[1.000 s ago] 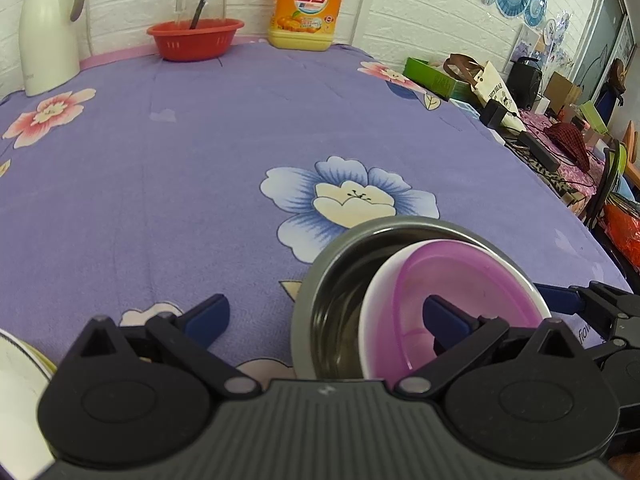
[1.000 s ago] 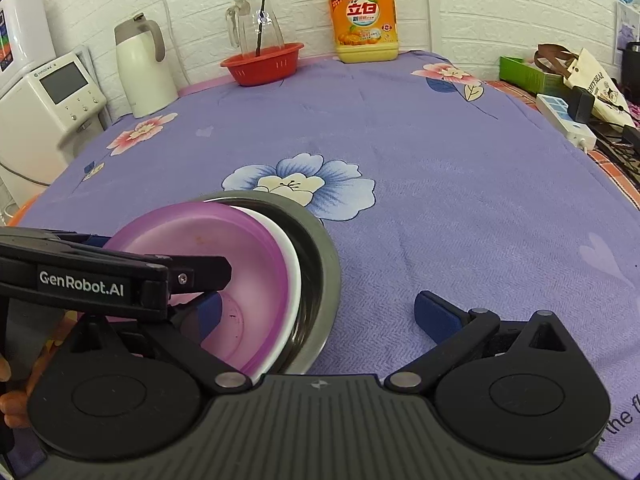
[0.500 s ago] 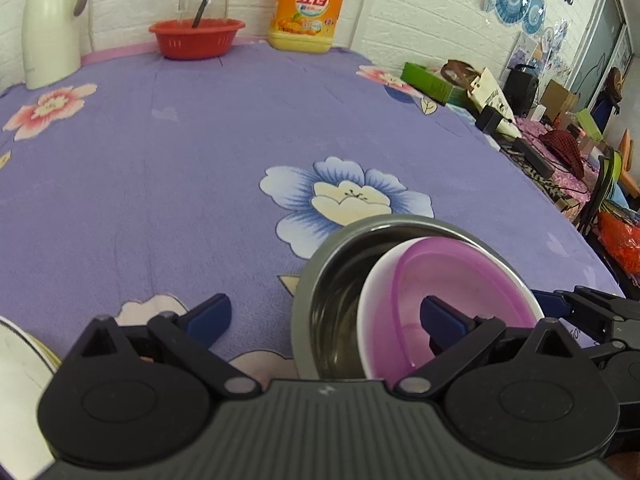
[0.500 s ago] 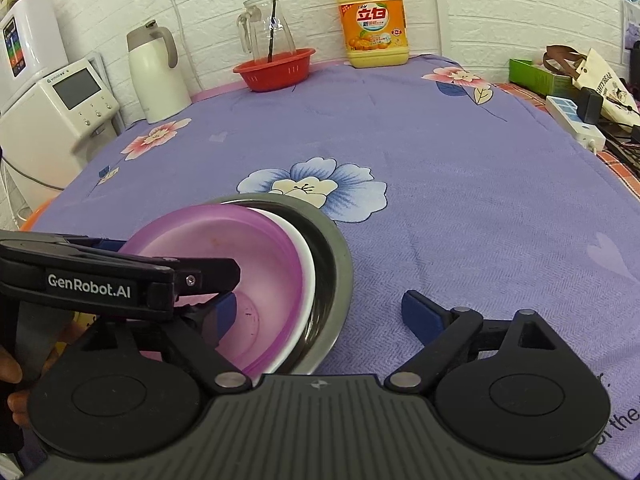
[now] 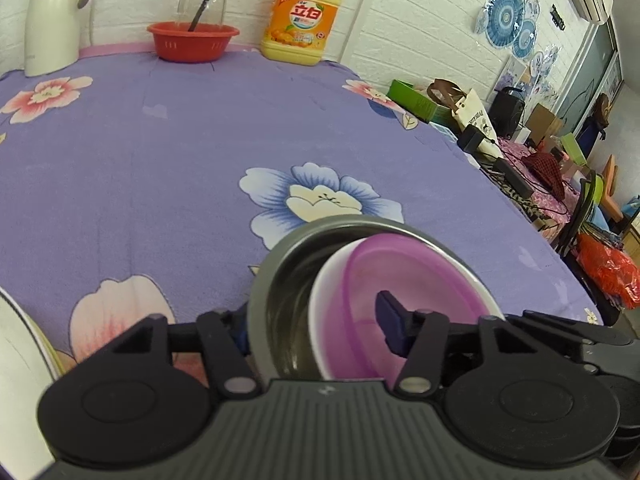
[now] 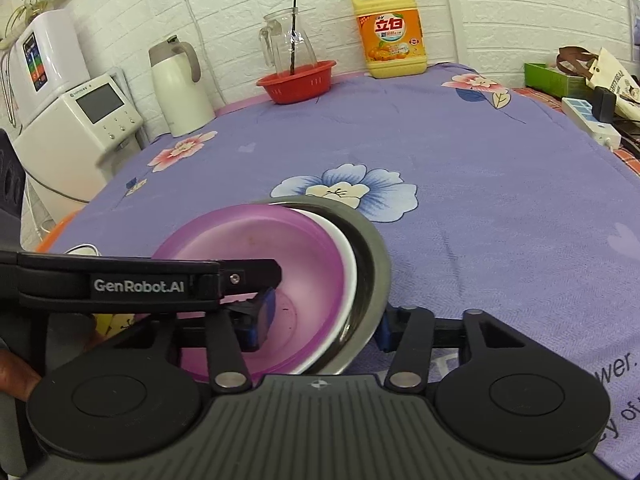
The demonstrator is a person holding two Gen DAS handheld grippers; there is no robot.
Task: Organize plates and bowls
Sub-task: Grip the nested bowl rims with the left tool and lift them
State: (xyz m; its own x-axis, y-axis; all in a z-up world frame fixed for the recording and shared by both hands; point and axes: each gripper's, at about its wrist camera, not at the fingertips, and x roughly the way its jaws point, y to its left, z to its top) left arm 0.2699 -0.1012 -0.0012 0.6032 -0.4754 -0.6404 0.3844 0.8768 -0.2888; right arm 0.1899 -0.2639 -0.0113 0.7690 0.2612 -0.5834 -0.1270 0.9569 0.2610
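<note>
Purple floral tablecloth [image 5: 160, 168], pink-purple bowl [image 5: 404, 280] inside white bowl [image 5: 320, 320], grey steel bowl [image 5: 272, 280], red basket [image 5: 192, 42]

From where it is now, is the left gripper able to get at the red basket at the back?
Probably not yet: the left gripper is closing astride the steel bowl wall, though bare cloth lies between it and the red basket.

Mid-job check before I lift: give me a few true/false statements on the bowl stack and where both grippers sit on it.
1. The purple bowl is nested inside the white bowl. True.
2. The metal bowl is the outermost. True.
3. The right gripper hangs clear of the stack. False: its fingers straddle the stack's wall.
4. The left gripper grips the red basket. False: its closing fingers straddle the stack's other side.
</note>
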